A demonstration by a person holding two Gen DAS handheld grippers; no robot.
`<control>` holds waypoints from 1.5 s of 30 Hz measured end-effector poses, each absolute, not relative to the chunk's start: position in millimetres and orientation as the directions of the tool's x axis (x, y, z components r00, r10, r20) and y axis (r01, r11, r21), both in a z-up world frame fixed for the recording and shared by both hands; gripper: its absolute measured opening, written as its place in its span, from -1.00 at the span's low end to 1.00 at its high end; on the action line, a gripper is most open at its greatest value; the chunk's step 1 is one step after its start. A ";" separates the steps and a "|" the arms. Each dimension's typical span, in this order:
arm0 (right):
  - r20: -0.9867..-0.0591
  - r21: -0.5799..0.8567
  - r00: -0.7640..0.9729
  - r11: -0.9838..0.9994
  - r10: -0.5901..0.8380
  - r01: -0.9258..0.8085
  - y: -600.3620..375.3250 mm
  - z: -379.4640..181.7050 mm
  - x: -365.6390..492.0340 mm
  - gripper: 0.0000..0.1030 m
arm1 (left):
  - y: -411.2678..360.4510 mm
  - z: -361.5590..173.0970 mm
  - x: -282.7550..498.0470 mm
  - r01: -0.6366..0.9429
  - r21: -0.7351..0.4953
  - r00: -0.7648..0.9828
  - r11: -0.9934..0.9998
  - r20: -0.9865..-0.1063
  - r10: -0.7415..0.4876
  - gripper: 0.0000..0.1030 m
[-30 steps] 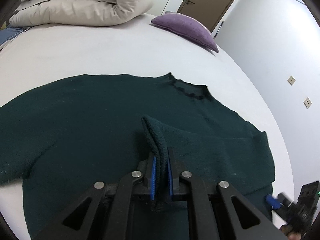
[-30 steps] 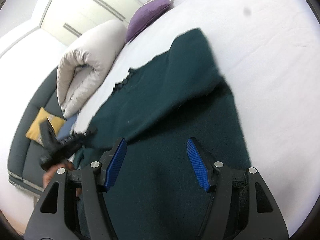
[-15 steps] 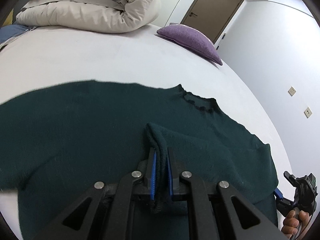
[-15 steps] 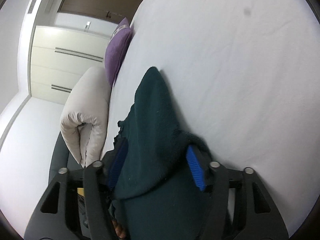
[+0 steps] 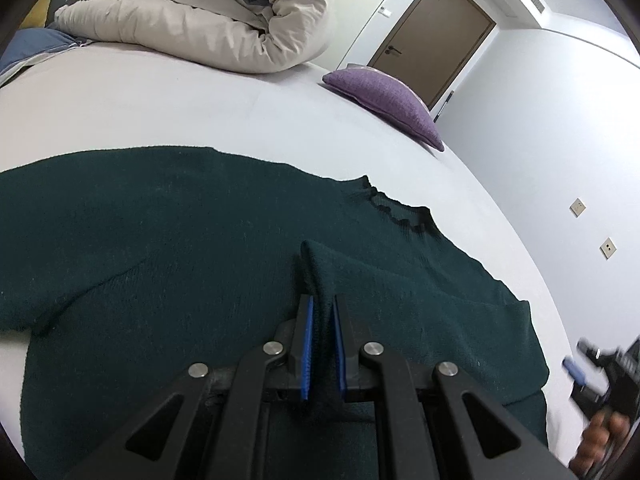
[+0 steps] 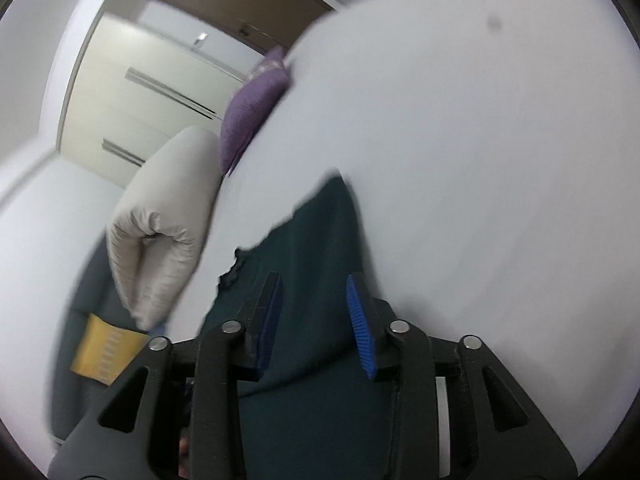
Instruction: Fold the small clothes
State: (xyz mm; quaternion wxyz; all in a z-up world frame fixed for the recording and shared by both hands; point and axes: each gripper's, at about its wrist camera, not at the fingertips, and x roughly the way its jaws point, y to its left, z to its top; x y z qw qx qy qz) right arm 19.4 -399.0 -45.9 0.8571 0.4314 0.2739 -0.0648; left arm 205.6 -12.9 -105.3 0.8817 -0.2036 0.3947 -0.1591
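A dark green knit sweater (image 5: 168, 248) lies spread on a white bed (image 5: 160, 112), neckline toward the far right. My left gripper (image 5: 321, 344) is shut on a raised fold of the sweater near its middle. My right gripper (image 6: 316, 320) has its jaws apart, with the sweater's fabric (image 6: 316, 248) lying between the blue pads (image 6: 360, 324); the view is blurred. The right gripper also shows at the lower right edge of the left wrist view (image 5: 576, 372), held by a hand.
A rolled beige duvet (image 5: 208, 20) and a purple pillow (image 5: 384, 100) lie at the bed's far side. A door (image 5: 432, 36) and a wall with sockets stand to the right. A yellow cushion (image 6: 104, 348) sits on a dark sofa at the left.
My right gripper has swung down onto the sweater's right edge, and fabric now lies between its open pads. My left gripper keeps its hold on the fold and has tilted slightly upward.
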 end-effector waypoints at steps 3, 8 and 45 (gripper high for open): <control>-0.606 0.614 0.789 0.692 0.104 0.380 -408.5 -37.4 59.2 -0.09 | -12.8 -107.3 205.3 0.115 -0.484 0.632 0.868 -0.638 -0.440 -0.80; -0.717 0.495 0.691 0.766 0.094 0.410 -421.1 -60.0 124.2 -0.09 | -10.8 -108.3 203.0 0.109 -0.489 0.635 0.866 -0.636 -0.439 -0.80; -0.720 0.355 0.690 0.894 0.074 0.275 -367.6 -82.1 64.7 -0.75 | -3.8 -123.6 200.5 0.048 -0.519 0.638 0.853 -0.641 -0.426 -0.75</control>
